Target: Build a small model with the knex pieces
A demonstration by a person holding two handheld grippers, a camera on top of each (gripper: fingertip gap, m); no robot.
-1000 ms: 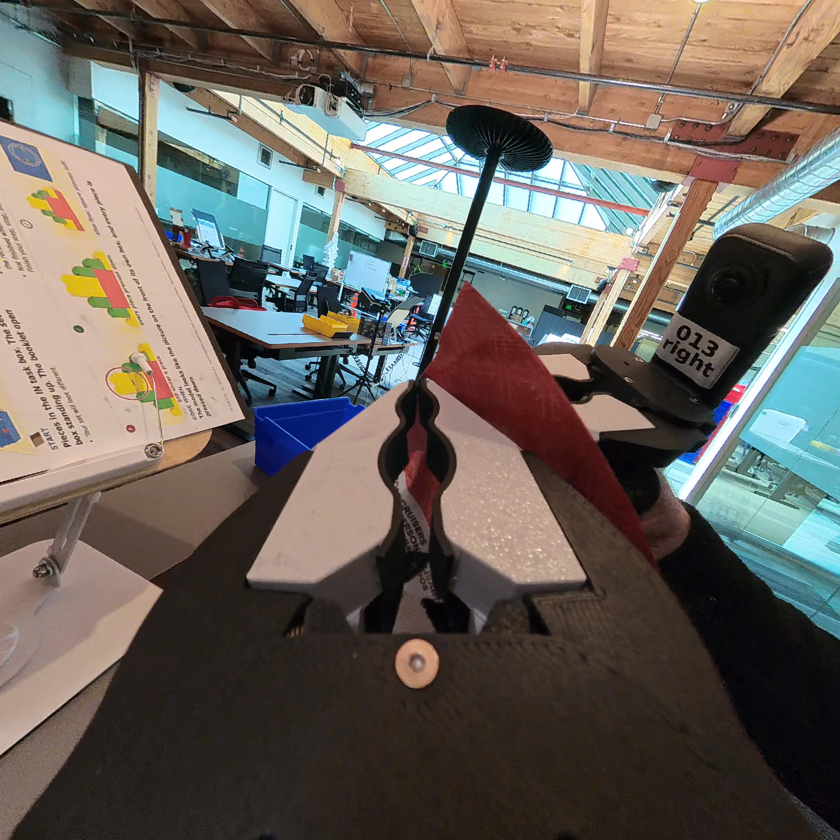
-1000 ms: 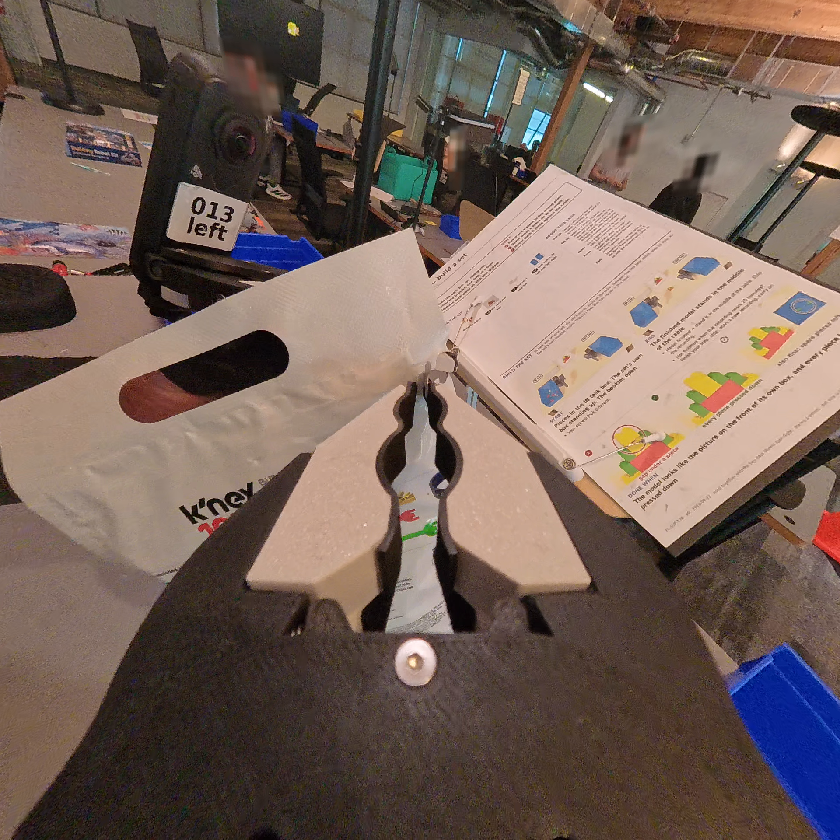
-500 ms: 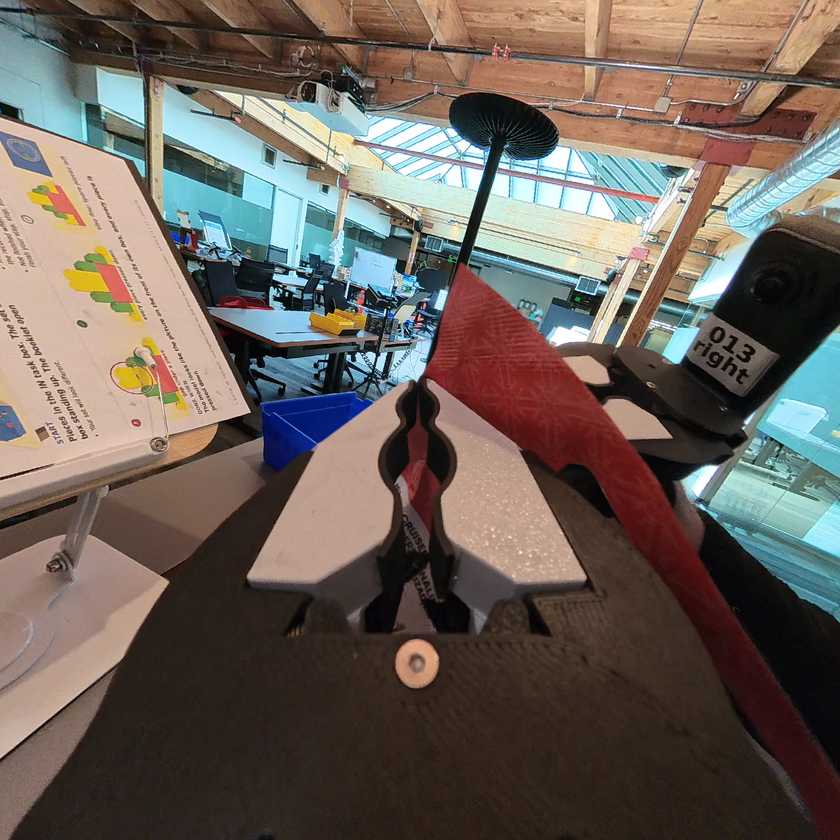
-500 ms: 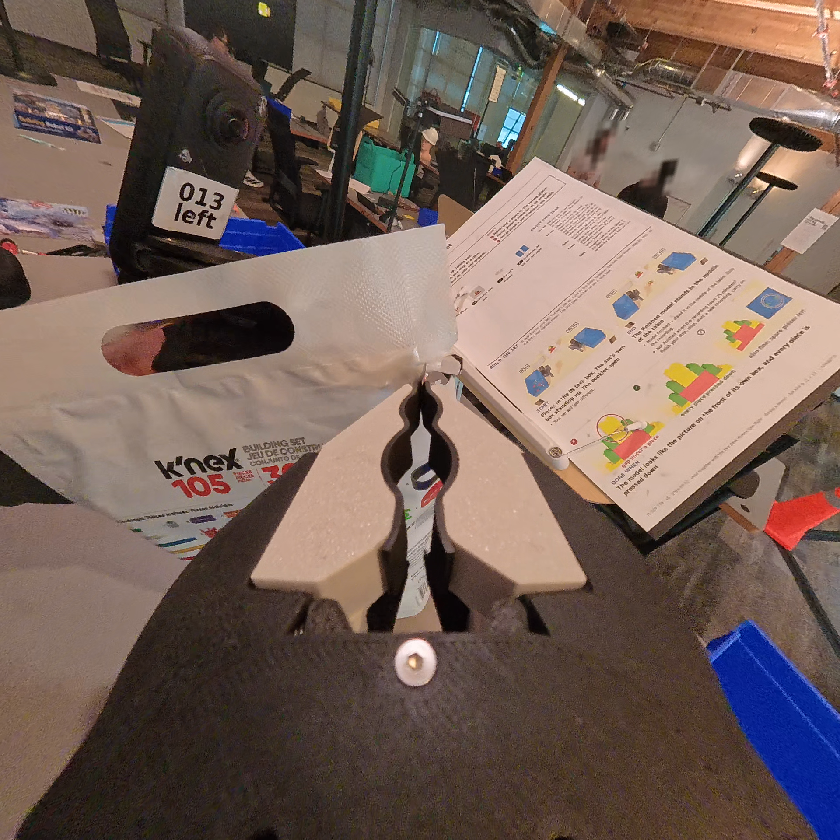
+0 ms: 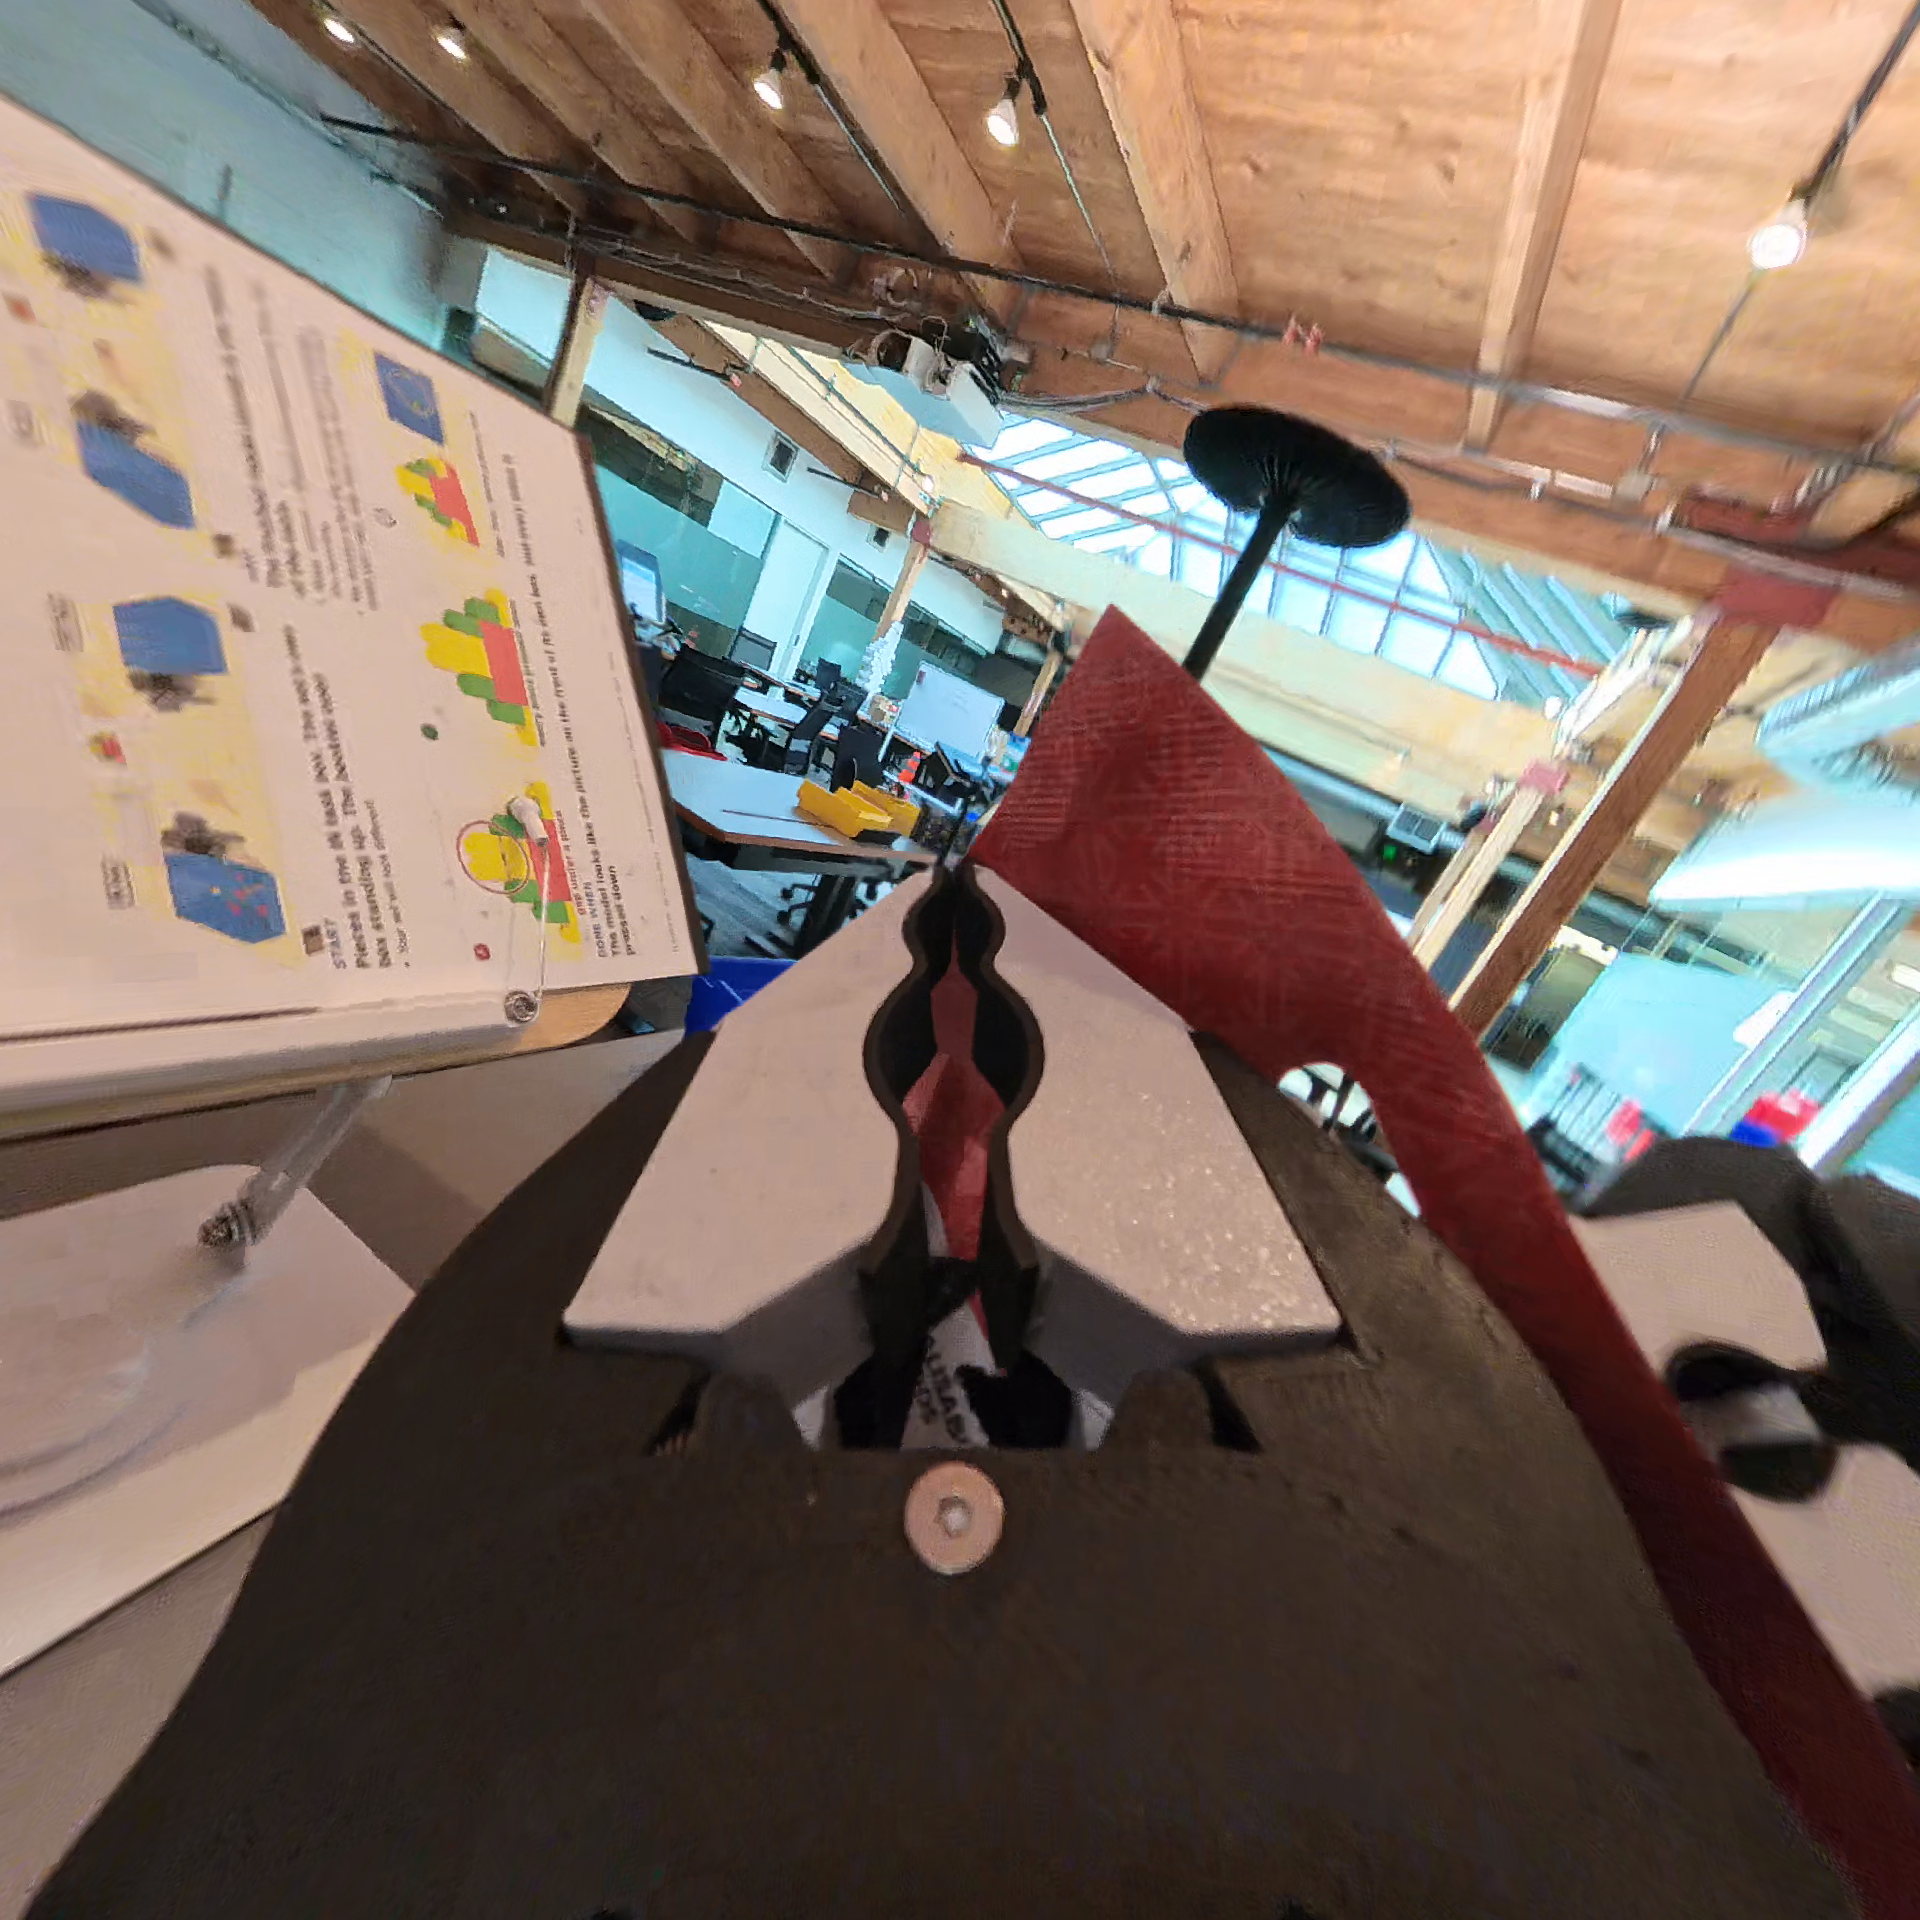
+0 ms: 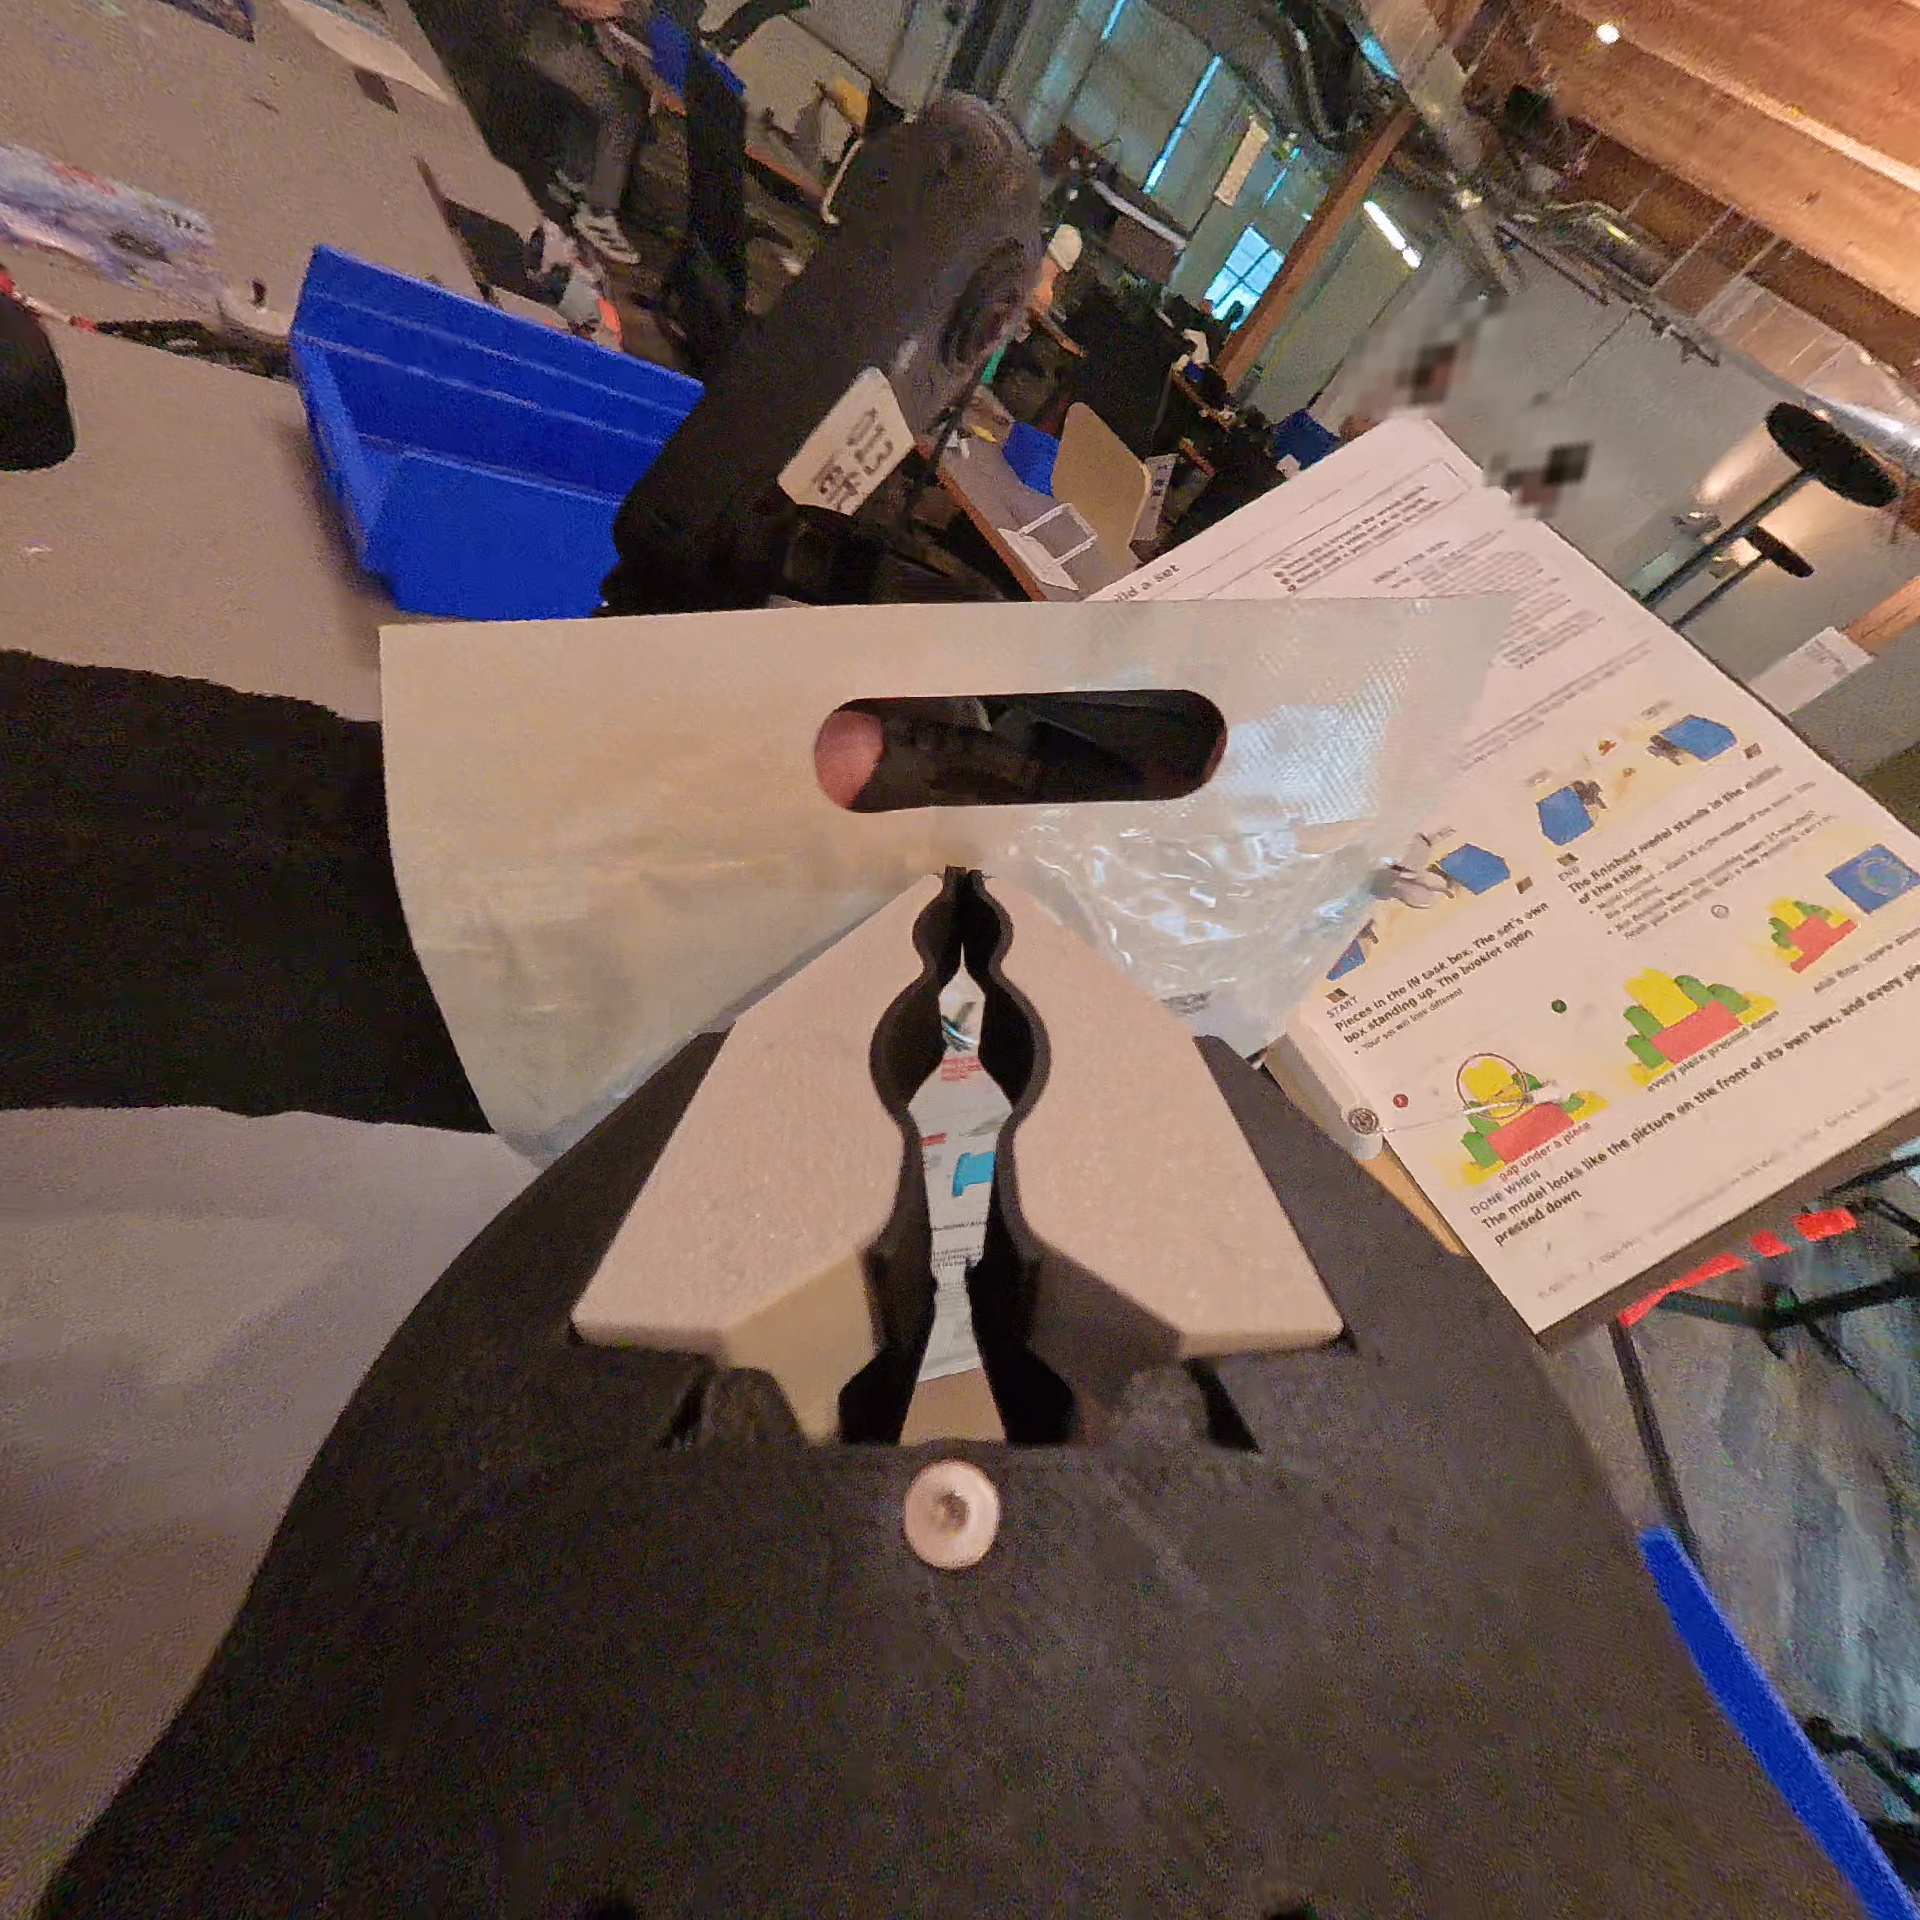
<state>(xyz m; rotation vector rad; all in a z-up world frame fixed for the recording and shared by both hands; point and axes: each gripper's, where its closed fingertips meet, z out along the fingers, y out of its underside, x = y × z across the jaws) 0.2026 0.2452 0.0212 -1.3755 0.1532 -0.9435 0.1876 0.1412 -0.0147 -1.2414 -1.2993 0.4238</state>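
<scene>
Both hand-held grippers — left (image 5: 954, 883), right (image 6: 961, 883) — tilted, clamped on bag (image 6: 644, 831)

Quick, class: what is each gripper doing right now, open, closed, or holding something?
Left gripper: closed, pinching the red textured side of the flat plastic bag.
Right gripper: closed, pinching the pale side of the same bag below its handle slot.

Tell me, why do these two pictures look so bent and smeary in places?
Left wrist view: wide-angle lens bows the ceiling beams; the instruction sheet is motion-blurred, the skylight glares. Right wrist view: dimmer, blue bin soft, sheen on the bag; the mosaic patches were added afterwards.
</scene>
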